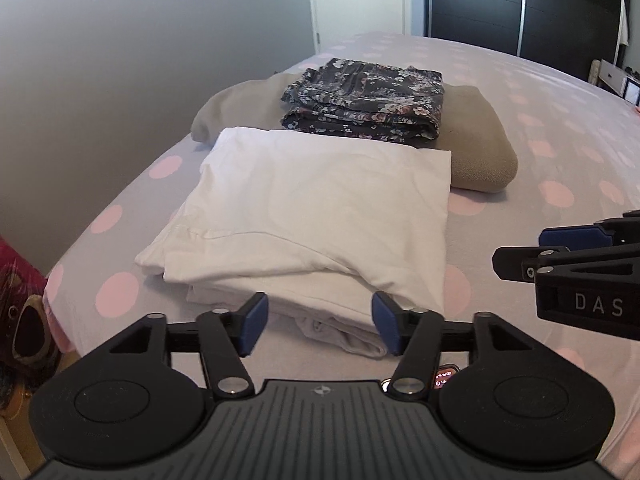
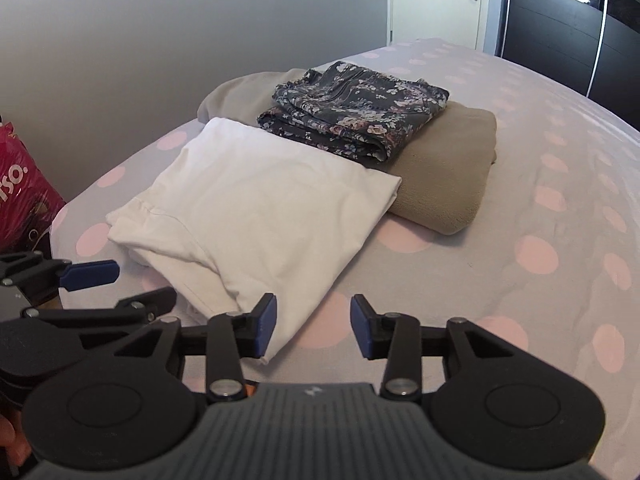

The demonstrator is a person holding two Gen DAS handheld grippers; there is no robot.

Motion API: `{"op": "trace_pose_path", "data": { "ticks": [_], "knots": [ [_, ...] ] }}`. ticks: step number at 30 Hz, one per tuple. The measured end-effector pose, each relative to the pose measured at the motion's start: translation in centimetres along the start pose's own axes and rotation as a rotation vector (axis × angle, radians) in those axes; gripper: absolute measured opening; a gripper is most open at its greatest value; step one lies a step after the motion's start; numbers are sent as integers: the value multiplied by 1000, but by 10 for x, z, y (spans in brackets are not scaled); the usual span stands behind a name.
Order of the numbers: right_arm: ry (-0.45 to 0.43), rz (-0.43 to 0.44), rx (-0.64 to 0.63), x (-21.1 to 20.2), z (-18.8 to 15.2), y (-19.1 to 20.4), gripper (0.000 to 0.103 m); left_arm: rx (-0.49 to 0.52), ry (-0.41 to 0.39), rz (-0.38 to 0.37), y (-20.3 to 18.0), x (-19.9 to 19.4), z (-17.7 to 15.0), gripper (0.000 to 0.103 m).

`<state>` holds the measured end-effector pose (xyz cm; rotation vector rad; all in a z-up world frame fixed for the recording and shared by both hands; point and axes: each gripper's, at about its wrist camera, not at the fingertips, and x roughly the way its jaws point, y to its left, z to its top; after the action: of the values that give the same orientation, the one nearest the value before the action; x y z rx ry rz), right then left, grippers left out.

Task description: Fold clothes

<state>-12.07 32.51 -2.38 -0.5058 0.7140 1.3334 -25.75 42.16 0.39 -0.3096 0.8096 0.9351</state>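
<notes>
A folded white garment (image 1: 304, 216) (image 2: 256, 208) lies on the bed in front of both grippers. Behind it a folded dark floral garment (image 1: 368, 100) (image 2: 352, 112) rests on a folded beige one (image 1: 476, 148) (image 2: 444, 172). My left gripper (image 1: 320, 324) is open at the white garment's near edge, its blue pads apart and pressing on nothing. My right gripper (image 2: 313, 326) is open just off the garment's near right corner, with bare sheet between its fingers. Each gripper shows at the side of the other's view: the right one (image 1: 560, 256), the left one (image 2: 92, 276).
The bed sheet (image 1: 560, 140) (image 2: 540, 200) is pale lilac with pink dots and stretches away to the right. A grey wall (image 1: 120, 80) runs along the bed's left side. A pink bag (image 2: 20, 200) stands by the left edge. A dark wardrobe (image 1: 520, 8) and a white door (image 2: 432, 0) are at the back.
</notes>
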Motion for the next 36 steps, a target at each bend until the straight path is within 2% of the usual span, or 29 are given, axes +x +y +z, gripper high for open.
{"op": "trace_pose_path", "data": {
  "ticks": [5,9,11,16,20,36],
  "knots": [
    [-10,-27,30,-2,-12,-2,48,-39,-43,48,-1,-9,-6,62],
    [-19,-22,46,0,-20,-2,50,-12,-82,95,-5,-12,-8,64],
    [-29,-13,41,-1,-22,0,54,-3,-94,112,-7,-13,-10,69],
    [-39,-20,9,-1,-26,7,55,-66,-28,49,-2,-6,-18,71],
    [-20,-24,2,1,-30,11,55,-79,22,36,0,2,-24,71],
    [1,-25,-4,3,-35,16,56,-92,32,36,3,3,-25,70]
  ]
}}
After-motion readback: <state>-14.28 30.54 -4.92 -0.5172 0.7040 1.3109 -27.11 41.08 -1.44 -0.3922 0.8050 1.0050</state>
